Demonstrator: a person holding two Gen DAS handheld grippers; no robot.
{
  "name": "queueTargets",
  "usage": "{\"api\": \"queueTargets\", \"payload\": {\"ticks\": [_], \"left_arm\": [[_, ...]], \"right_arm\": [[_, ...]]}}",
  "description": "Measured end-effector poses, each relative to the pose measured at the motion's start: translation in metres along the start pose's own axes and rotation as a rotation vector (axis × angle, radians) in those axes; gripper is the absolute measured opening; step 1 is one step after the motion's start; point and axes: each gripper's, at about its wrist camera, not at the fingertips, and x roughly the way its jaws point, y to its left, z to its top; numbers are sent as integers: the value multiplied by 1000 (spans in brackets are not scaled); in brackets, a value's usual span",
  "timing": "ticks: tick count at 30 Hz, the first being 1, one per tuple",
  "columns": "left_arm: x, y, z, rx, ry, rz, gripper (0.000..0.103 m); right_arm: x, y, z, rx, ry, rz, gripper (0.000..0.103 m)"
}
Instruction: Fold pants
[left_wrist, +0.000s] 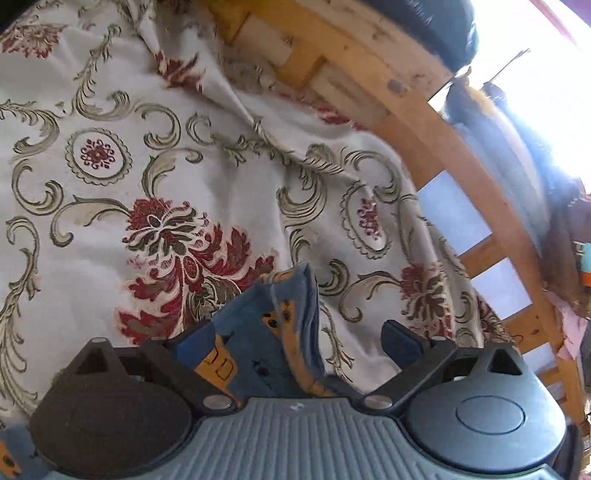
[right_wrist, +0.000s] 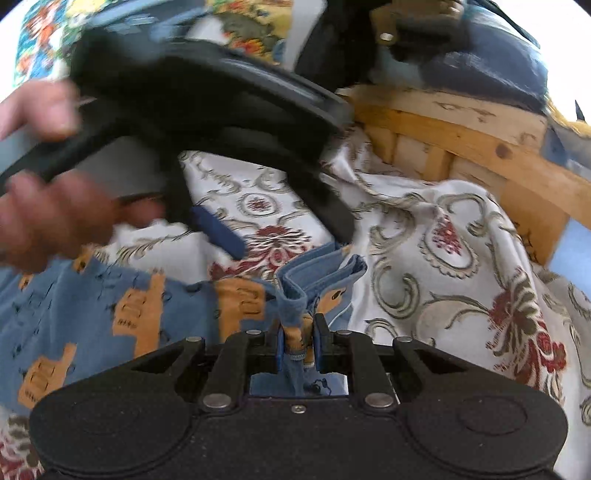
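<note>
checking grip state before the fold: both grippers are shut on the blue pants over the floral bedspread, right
Not quite. Only the right gripper is shut on the blue pants, as the right wrist view shows. The left gripper is open, its fingers spread wide around the fabric, as the left wrist view shows. The floral bedspread is right.

A white bedspread (left_wrist: 229, 184) with red flowers and olive-grey scrolls covered the surface, rumpled into folds toward the wooden frame (left_wrist: 436, 147) along its far edge. Blue pants (right_wrist: 110, 306) printed with orange figures lay directly on the cloth, spread flat at one side, bunched and lifted at the other.
</note>
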Motion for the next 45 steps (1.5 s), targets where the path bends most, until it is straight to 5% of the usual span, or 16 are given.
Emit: {"api": "queueTargets", "payload": {"ticks": [3,7,10,19,30,45], "left_arm": [[11,3,4,-37,33,31,75],[15,17,0,-128,61,76,26],[7,28,-7,-177,44,51,18],[-63,48,-38,-220,-70,-33,15],[-140,92,-107,-243,-150,70,15],[-144,161,-163,-384,-132,129,17]], "right_arm": [[-2,10,-2,-63,0,10,16],[-8,19,-4,-124,-17,15,16],[-14,25,-3,-162,-40,20,16],[-55,57,2,-246,-131,86,15],[-79,129,-6,-347,-118,313,12],[-61,169,-22,-382,0,417,13]]}}
